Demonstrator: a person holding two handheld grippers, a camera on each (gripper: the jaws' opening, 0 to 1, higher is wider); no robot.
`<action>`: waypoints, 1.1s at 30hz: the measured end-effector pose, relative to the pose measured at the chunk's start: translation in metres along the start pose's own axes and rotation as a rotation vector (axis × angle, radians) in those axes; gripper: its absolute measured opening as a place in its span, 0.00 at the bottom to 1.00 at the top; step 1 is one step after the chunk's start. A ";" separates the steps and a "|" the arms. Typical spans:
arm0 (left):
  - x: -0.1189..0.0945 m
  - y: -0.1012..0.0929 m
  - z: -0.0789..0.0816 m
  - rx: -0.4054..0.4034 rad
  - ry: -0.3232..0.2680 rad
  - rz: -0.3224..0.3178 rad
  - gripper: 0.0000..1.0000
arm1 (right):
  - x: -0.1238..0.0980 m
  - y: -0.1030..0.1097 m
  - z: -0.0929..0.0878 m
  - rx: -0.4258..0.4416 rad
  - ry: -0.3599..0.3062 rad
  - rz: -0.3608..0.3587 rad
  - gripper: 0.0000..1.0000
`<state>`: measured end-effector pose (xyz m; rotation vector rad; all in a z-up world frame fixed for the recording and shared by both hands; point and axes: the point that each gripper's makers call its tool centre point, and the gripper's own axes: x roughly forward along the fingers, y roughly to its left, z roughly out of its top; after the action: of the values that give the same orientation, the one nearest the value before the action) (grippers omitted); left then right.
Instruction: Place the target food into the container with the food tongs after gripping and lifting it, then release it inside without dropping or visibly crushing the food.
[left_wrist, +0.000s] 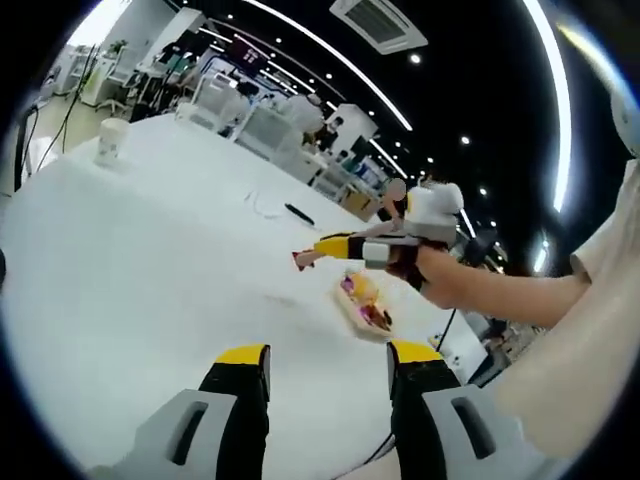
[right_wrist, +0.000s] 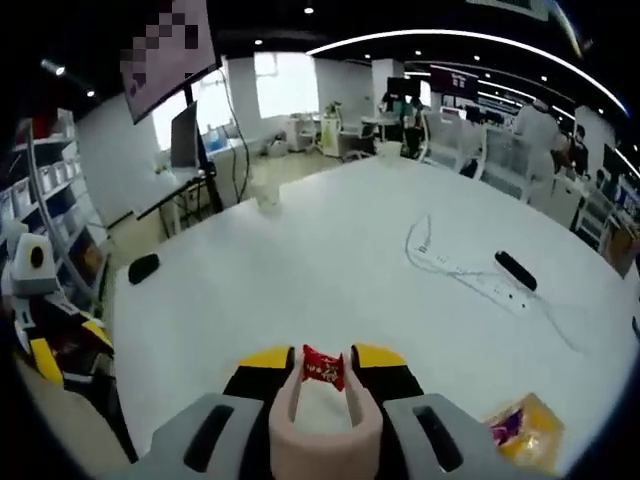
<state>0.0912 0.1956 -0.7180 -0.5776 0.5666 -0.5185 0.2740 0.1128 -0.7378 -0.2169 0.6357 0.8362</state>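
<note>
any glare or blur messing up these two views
Left gripper view: ceiling light strips bend into arcs from fisheye distortion, the white table looks washed out, the right gripper appears soft. Right gripper view: bright window blows out, the red candy in the tongs stays fairly sharp.

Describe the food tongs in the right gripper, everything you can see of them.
The food tongs look like pale pink plastic, a U-shaped piece seated between the right gripper's yellow-tipped black jaws. Their two arms point forward and pinch a small red wrapped candy at the tips, held above the white table. In the left gripper view they jut out from that gripper, lifted above the tray of sweets.
</note>
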 end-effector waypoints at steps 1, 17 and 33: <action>0.000 -0.001 0.000 0.002 0.001 -0.002 0.46 | -0.003 -0.001 0.001 0.004 -0.005 -0.005 0.21; 0.009 -0.018 -0.005 0.048 0.023 -0.049 0.46 | -0.037 -0.019 0.012 0.058 -0.073 -0.057 0.21; 0.013 -0.035 -0.016 0.068 0.039 -0.078 0.46 | -0.066 -0.039 0.006 0.102 -0.113 -0.107 0.21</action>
<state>0.0810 0.1569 -0.7116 -0.5271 0.5627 -0.6220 0.2730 0.0483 -0.6962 -0.1088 0.5545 0.7063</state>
